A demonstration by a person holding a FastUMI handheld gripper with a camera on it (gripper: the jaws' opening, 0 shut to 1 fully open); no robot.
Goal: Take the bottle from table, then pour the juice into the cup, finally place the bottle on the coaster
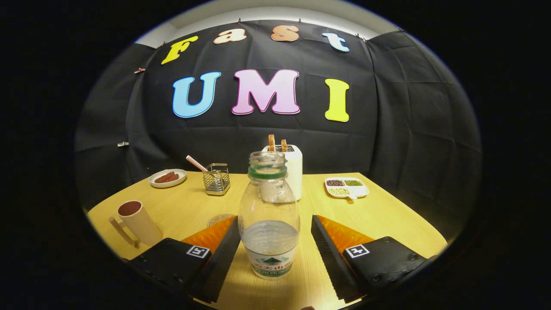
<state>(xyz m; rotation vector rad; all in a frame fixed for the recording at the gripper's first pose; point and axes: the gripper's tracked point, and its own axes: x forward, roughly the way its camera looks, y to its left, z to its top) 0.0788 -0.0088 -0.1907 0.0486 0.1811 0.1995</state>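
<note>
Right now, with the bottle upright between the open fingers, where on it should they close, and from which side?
Grip the bottle on its wide lower body, about where the liquid sits, coming straight ahead as the gripper is already lined up. It stands upright and uncapped on the table, so a level side grip below the narrowing shoulder looks steadiest. The jaws stand open, clear of it.

Bottle [269, 215] before toaster [287, 170] (upright); cup [138, 221] left.

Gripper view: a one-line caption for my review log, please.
Open gripper straddles the uncapped bottle on the table, fingers apart from it; cup beside them.
</note>
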